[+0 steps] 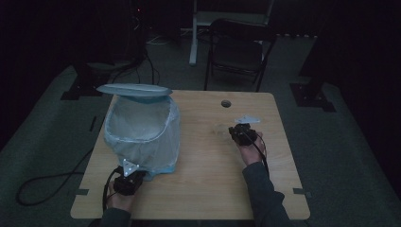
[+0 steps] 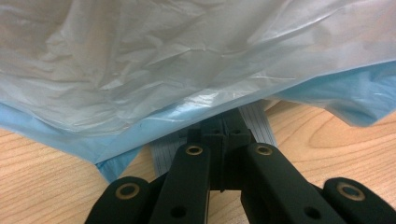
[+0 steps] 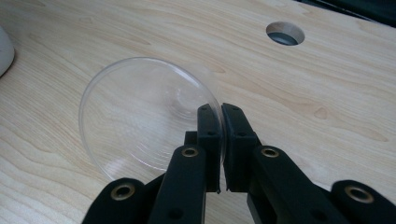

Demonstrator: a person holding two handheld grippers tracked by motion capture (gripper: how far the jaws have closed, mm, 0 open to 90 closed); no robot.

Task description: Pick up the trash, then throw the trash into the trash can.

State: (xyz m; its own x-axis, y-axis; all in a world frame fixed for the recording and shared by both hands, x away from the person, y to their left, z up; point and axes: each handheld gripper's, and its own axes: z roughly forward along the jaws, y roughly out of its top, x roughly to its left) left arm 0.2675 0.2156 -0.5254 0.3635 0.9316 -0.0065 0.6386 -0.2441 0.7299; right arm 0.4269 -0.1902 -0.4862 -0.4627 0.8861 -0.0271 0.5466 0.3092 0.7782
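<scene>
- A light wooden table with rounded corners is seen from above in a dim room, and the person's two forearms come in from its near edge.
- At the left part of the table, a small bin lined with a thin white plastic bag is standing, and its pale lid is raised at the far side of the opening.
- A light blue layer is seen under the white bag along its lower edge in the left gripper view.
- The left gripper is held just at the near base of the bin, with its grey three-cornered plate on top.
- In the left gripper view its black jaws are brought together, and their tips are hidden under the hanging edge of the bag; whether plastic is pinched between them cannot be told.
- A pale ribbed strip is lying on the table under these jaws.
- A round cable hole is cut in the table near its far edge.
- At the right part of the table, the right gripper is closed on the rim of a clear round plastic lid.
- The clear lid is held tilted just above the wood, well apart from the bin.
- A dark folding chair is standing on the floor behind the table.
</scene>
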